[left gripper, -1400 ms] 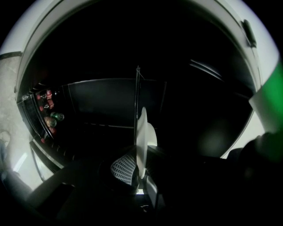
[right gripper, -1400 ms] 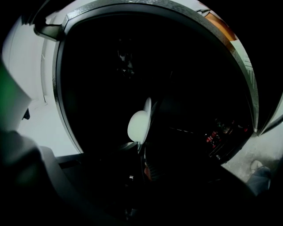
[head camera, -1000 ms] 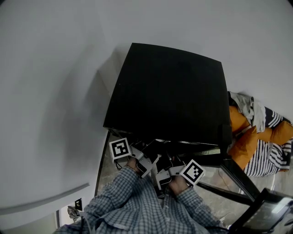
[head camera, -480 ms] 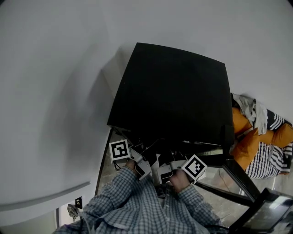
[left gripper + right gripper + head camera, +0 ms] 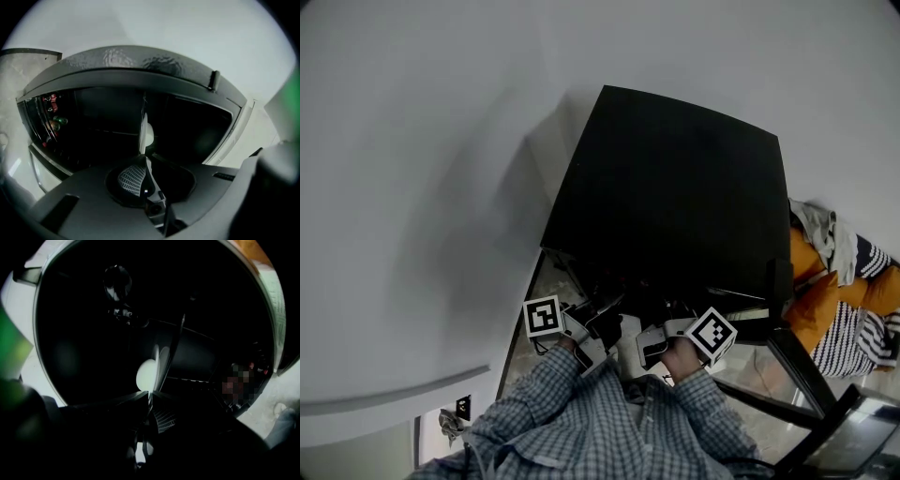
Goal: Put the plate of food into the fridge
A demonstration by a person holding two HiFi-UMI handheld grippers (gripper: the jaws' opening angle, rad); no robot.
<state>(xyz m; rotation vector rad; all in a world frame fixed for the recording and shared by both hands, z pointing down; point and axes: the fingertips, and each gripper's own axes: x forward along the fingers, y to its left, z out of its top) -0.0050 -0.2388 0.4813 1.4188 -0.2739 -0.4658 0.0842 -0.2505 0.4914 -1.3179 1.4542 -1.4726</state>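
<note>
The plate (image 5: 142,133) shows edge-on as a thin white line running away from my left gripper (image 5: 144,159), whose jaws are shut on its rim. From the other side my right gripper (image 5: 151,397) is also shut on the plate (image 5: 158,363), and a pale rounded piece of food (image 5: 146,374) sits on it. Both views look into the dark open fridge (image 5: 112,112). In the head view the left gripper (image 5: 602,330) and right gripper (image 5: 645,345) sit close together under the front edge of the black fridge top (image 5: 675,197); the plate itself is hidden there.
Red and green bottles (image 5: 52,121) stand in the fridge's door shelf on the left. A white fridge frame edge (image 5: 236,133) runs at the right. Orange and striped cloth (image 5: 834,300) lies right of the fridge, with black bars (image 5: 797,375) at lower right. White wall fills the left.
The head view has shifted, so the fridge now sits further right. Both grippers stay shut on the plate, and the right gripper has edged up toward the fridge's front.
</note>
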